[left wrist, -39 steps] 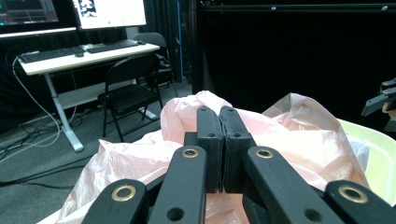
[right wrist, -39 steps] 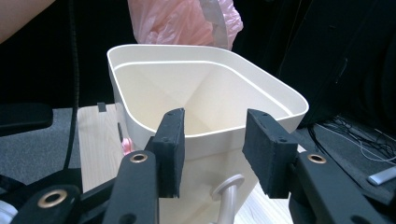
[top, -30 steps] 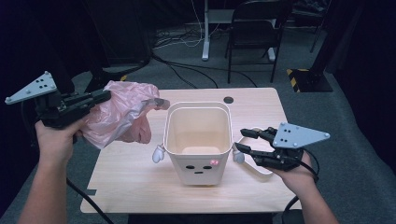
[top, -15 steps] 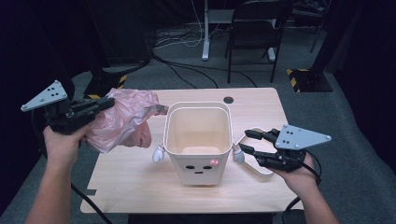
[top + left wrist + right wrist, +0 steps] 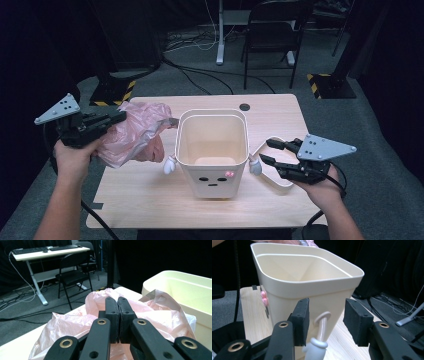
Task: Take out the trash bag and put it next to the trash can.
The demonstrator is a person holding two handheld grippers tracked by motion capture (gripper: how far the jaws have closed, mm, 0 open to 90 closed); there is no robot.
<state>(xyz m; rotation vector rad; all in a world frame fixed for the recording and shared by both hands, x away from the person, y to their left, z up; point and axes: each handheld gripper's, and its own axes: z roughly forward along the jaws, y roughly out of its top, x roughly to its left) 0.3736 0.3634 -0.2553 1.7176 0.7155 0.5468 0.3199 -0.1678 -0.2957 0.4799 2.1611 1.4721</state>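
Note:
A cream bin [image 5: 212,175] with a small face stands open at the table's middle. To its left my left gripper [image 5: 120,116] is shut on a crumpled pink plastic bag [image 5: 135,135], which rests against the table beside the bin. In the left gripper view the jaws [image 5: 118,307] are pressed together with pink bag [image 5: 75,325] bunched around them and the bin's rim [image 5: 180,287] at right. My right gripper [image 5: 266,151] is open at the bin's right side. Its pads flank the bin's little arm-shaped handle [image 5: 322,325] without touching it; the bin [image 5: 312,290] rises just behind.
A cream oval ring [image 5: 285,182] lies on the table under my right gripper. A black grommet hole [image 5: 244,107] sits near the far edge. Behind the table stand a black chair [image 5: 272,30] and a desk leg [image 5: 220,35], with cables on the floor.
My left hand has come down with the pink bag, which now sits lower beside the bin. The right gripper has stayed at the bin's right side.

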